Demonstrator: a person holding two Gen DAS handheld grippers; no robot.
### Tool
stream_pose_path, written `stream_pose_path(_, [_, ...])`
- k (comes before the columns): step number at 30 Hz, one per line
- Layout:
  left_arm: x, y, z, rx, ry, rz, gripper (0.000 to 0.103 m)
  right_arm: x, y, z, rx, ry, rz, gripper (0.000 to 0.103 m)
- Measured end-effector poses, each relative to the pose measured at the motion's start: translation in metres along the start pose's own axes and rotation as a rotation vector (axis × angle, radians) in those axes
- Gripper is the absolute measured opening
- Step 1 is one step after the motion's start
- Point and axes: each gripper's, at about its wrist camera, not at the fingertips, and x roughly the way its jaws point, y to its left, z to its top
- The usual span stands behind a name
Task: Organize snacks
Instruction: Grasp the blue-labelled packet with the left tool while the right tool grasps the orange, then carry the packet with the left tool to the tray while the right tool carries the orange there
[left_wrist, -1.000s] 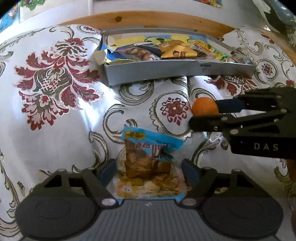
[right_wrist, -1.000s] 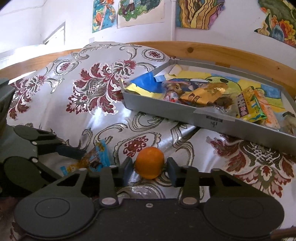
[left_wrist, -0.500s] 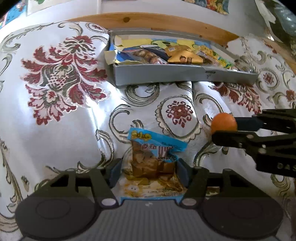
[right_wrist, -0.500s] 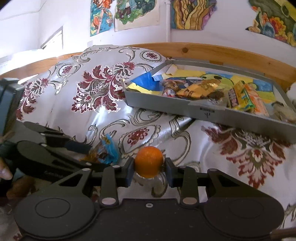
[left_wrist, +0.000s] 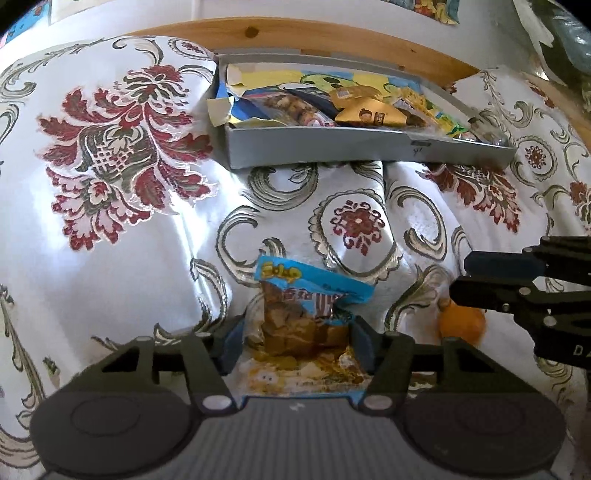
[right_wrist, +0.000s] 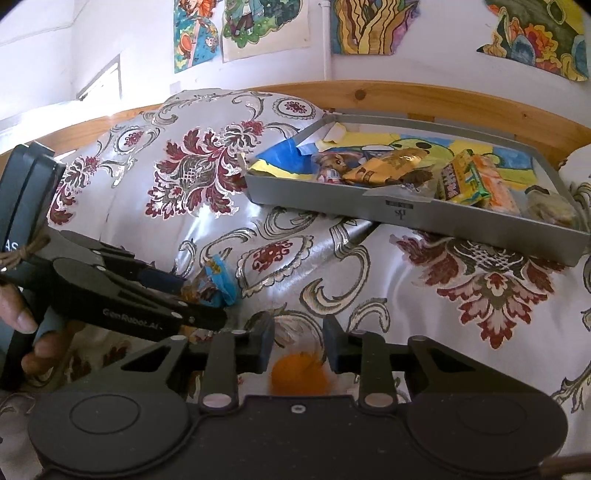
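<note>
Left hand-held gripper clamped on blue snack packet. Right hand-held gripper released, fingers apart; orange lies on patterned cloth below its fingertips, untouched.

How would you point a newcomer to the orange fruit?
Start at the grey tray by the wooden rail, then come down the floral cloth to the right gripper. The orange fruit lies under its jaws, the only round, unwrapped snack.

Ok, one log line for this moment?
left gripper: shut on blue snack packet | right gripper: open | orange: loose beneath it | grey tray: ahead, holds snacks
</note>
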Motion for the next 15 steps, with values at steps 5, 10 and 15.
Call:
stream_pose_path(5, [-0.003, -0.003, -0.001, 0.008, 0.000, 0.007, 0.063, 0.007, 0.004, -0.006, -0.023, 0.049, -0.021, 0.031])
stream_pose_path(10, [-0.005, -0.002, -0.001, -0.003, -0.004, 0.004, 0.059, 0.001, -0.001, -0.020, 0.075, 0.083, 0.002, 0.040])
stream_pose_path(15, [-0.007, -0.003, -0.002, 0.005, -0.008, 0.002, 0.056, -0.013, 0.002, -0.033, 0.155, 0.078, 0.085, 0.058])
